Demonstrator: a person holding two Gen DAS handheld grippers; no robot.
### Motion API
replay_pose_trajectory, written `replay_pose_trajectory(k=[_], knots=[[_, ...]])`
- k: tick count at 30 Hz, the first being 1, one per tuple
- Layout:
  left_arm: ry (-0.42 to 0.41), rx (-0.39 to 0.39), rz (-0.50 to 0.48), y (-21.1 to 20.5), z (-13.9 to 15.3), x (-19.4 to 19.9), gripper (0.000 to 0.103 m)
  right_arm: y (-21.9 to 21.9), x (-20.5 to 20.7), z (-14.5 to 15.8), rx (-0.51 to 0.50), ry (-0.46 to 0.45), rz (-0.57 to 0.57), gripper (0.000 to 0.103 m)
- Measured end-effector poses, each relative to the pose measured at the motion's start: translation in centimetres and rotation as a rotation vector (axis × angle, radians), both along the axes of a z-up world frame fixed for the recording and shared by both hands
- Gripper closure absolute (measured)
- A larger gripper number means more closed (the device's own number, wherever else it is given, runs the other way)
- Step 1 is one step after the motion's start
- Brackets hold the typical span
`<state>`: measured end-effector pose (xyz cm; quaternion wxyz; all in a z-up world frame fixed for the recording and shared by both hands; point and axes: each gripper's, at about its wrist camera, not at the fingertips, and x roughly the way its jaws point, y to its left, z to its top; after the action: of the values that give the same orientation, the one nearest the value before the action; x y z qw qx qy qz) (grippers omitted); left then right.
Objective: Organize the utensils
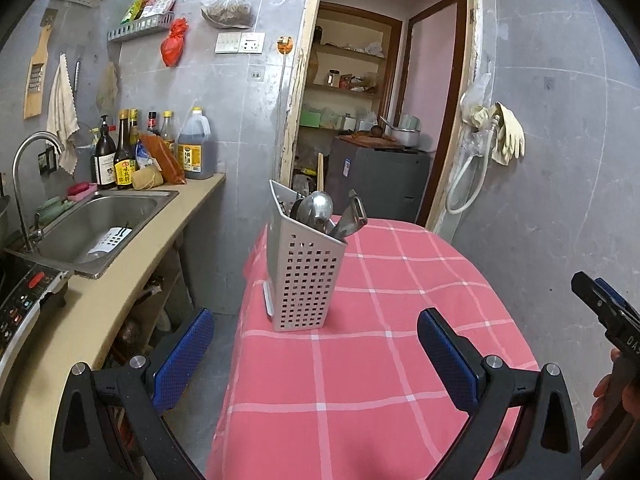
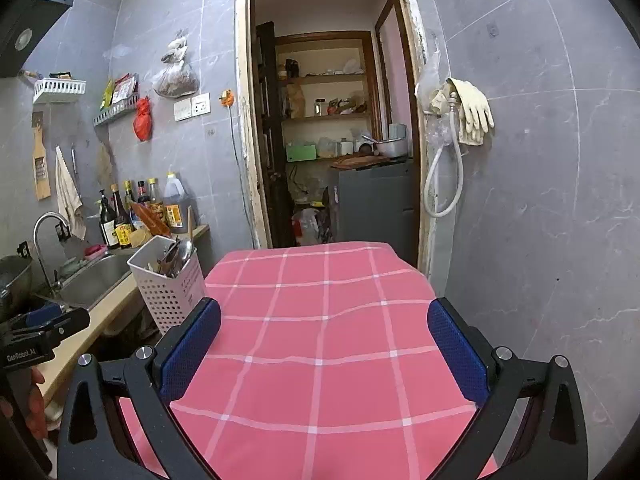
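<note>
A white perforated utensil holder (image 1: 306, 276) stands upright near the left edge of a table under a pink checked cloth (image 1: 400, 320). Metal utensils stick out of its top, among them a large spoon (image 1: 316, 208) and a peeler (image 1: 356, 216). My left gripper (image 1: 314, 344) hovers open just in front of the holder, with nothing between its blue pads. The right wrist view shows the same holder (image 2: 168, 284) at the far left, ahead of the left finger. My right gripper (image 2: 324, 344) is open wide over bare cloth (image 2: 320, 340), empty.
A counter (image 1: 120, 280) with a steel sink (image 1: 96, 224), a tap and several bottles (image 1: 160, 148) runs along the left. An open doorway (image 2: 332, 140) leads to a pantry behind the table. Rubber gloves (image 2: 472, 108) hang on the tiled right wall. The right gripper's body (image 1: 608, 312) shows at the left view's right edge.
</note>
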<state>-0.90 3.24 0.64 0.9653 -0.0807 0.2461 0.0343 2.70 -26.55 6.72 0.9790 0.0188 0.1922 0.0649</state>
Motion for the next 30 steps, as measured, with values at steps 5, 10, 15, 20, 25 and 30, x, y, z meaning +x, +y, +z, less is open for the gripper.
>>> replay_pose_trajectory(k=[5, 10, 15, 20, 25, 30], knots=[[0.005, 0.003, -0.004, -0.2, -0.06, 0.04, 0.001, 0.24, 0.01, -0.52, 0.004, 0.017, 0.009, 0.001], [0.009, 0.002, -0.005, -0.28, -0.19, 0.05, 0.001, 0.39, -0.03, -0.78, 0.011, 0.024, 0.008, 0.001], [0.009, 0.003, -0.006, -0.32, -0.22, 0.05, 0.001, 0.28, 0.1, -0.73, 0.01, 0.023, 0.007, 0.001], [0.007, 0.004, -0.006, -0.38, -0.19, 0.06, 0.001, 0.23, 0.13, -0.73, 0.011, 0.024, 0.008, 0.001], [0.007, 0.003, -0.005, -0.43, -0.18, 0.07, 0.001, 0.24, 0.13, -0.76, 0.01, 0.024, 0.008, 0.002], [0.008, 0.003, -0.005, -0.4, -0.17, 0.09, 0.001, 0.23, 0.13, -0.76, 0.01, 0.024, 0.009, 0.001]])
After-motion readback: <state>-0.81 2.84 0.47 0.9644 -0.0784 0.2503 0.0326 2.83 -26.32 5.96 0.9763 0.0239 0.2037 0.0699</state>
